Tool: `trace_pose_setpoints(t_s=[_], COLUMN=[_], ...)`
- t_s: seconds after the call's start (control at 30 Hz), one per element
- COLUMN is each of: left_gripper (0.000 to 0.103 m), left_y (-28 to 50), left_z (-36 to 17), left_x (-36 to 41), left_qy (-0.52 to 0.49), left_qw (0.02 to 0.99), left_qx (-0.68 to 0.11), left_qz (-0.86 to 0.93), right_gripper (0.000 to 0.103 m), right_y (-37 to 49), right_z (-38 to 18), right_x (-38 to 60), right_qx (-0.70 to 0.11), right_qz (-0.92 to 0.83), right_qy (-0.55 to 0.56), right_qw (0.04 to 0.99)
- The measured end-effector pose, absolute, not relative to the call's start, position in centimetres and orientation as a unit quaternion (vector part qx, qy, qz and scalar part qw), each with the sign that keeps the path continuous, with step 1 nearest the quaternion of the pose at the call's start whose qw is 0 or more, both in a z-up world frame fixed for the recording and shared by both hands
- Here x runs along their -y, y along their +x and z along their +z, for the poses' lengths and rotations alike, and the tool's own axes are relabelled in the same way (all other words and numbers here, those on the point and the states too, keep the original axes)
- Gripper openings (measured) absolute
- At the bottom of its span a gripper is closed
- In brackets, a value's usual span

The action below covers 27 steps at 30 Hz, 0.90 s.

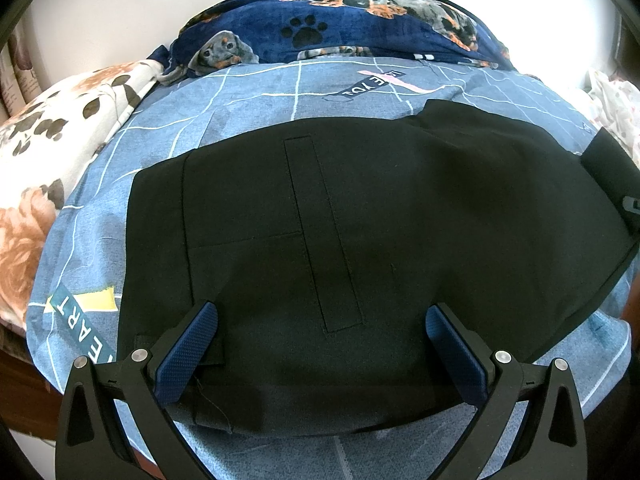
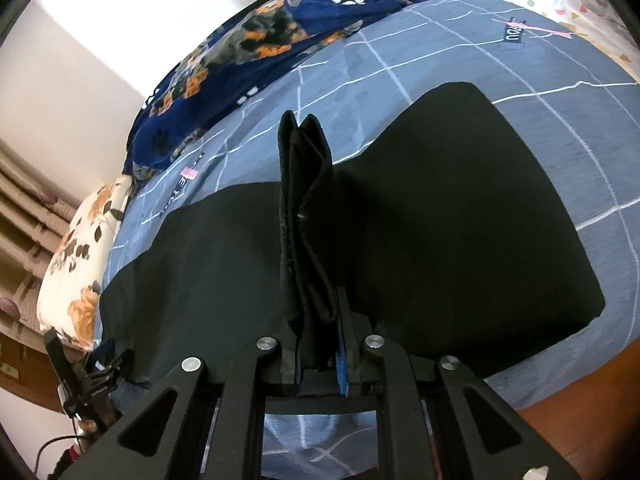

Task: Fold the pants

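Black pants (image 1: 360, 220) lie spread on a blue grid-patterned bed sheet (image 1: 248, 96). The waist end with a back pocket seam is under my left gripper (image 1: 320, 344), which is open, its blue-padded fingers (image 1: 188, 356) resting over the fabric near the bed's front edge. In the right wrist view my right gripper (image 2: 320, 344) is shut on a bunched fold of the pants (image 2: 308, 220), and lifts it upright above the flat part (image 2: 460, 208). My right gripper's tip shows at the right edge of the left wrist view (image 1: 612, 172).
A navy dog-print blanket (image 1: 360, 20) is piled at the far side of the bed. A floral pillow (image 1: 48, 152) lies at the left. A white dotted cloth (image 1: 616, 108) sits at the right. A white wall (image 2: 80, 40) is behind.
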<state>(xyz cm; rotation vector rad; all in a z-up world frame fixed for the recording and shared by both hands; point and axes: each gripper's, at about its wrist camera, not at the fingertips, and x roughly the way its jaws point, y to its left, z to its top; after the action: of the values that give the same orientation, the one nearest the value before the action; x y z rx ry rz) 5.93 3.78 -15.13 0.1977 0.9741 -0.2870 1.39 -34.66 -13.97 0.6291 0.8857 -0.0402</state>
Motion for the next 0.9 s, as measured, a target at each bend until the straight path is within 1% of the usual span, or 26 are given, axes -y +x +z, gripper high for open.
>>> trace_pose_setpoints(t_s=[0.63, 0.9], left_gripper=[0.103, 0.103], left_y=[5.8, 5.7], left_z=[-15.1, -15.2], left_x=[-3.7, -3.7], left_qy=[0.095, 0.095], left_qw=[0.870, 0.870], left_qx=[-0.465, -0.465], left_qz=[-0.136, -0.136], right_gripper=[0.014, 0.016], right_y=[2.5, 2.7], right_z=[-13.8, -13.9], right_x=[31.1, 30.1], right_qx=[-0.433, -0.437], right_qz=[0.018, 0.024], right_qy=[0.283, 0.282], right_qw=[0.856, 0.854])
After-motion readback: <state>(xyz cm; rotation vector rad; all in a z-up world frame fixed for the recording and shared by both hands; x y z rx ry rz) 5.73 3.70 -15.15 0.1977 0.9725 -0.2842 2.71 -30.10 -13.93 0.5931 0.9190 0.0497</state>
